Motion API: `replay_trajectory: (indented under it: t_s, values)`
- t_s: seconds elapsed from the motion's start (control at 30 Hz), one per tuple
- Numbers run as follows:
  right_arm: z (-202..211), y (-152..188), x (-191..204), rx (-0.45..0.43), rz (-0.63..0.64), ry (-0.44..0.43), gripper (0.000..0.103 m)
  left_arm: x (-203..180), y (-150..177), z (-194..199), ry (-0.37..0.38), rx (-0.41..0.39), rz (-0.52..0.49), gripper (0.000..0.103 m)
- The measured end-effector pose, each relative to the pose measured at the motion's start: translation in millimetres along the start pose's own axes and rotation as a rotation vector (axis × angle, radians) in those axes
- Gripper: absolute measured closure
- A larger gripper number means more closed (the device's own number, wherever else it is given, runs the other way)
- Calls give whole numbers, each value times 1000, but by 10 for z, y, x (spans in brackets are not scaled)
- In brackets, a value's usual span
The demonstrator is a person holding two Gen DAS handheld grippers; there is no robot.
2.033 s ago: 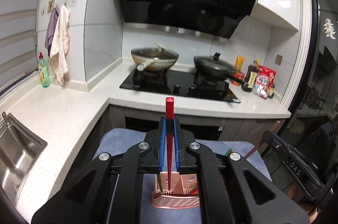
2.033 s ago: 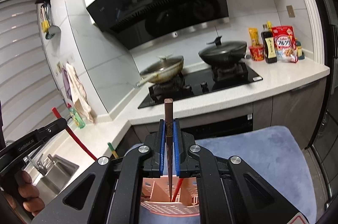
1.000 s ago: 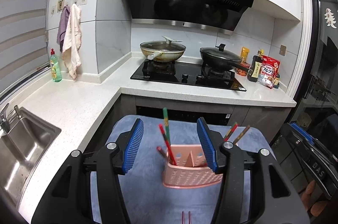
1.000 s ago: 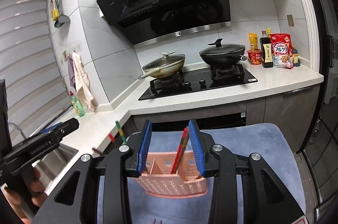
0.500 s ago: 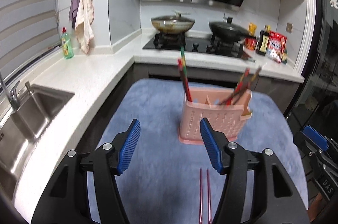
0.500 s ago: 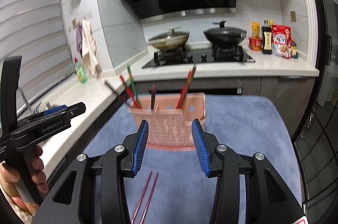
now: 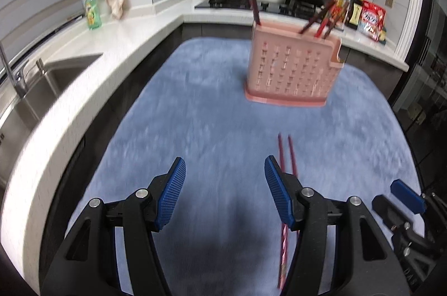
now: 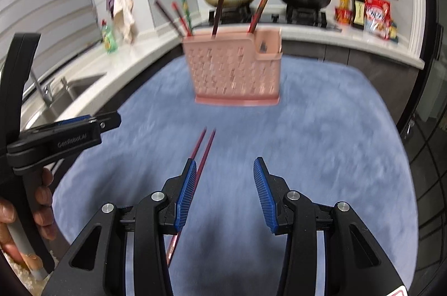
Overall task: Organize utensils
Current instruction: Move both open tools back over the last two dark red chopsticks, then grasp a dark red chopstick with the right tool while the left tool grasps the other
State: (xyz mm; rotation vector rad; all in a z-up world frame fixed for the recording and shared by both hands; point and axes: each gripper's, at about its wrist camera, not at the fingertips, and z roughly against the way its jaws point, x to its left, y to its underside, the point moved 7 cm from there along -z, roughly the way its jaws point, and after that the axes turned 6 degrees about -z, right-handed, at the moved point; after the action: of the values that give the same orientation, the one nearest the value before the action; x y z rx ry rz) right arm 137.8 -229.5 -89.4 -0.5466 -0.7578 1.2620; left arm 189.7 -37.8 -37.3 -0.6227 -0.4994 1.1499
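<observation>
Hovering with jaws spread and empty, both the left gripper (image 7: 225,194) and right gripper (image 8: 222,192) are risking nudging the near pair of chopsticks (image 8: 205,146) apart on the soft blue mat (image 8: 321,128), or snagging only one.

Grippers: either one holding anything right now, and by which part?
Nothing held. Left gripper and right gripper are both open and empty; the pair of chopsticks lies loose on the blue mat.
</observation>
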Motion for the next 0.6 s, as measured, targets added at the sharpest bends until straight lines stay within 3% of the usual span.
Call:
replay_trajectory:
  t_s: [0.3, 0.6]
  values:
    - [-121, 568, 198, 78, 26, -15, 61, 84, 482, -16, -13, 67, 10, 47]
    - [-229, 821, 397, 113, 47, -31, 64, 177, 766, -24, -16, 114, 29, 46]
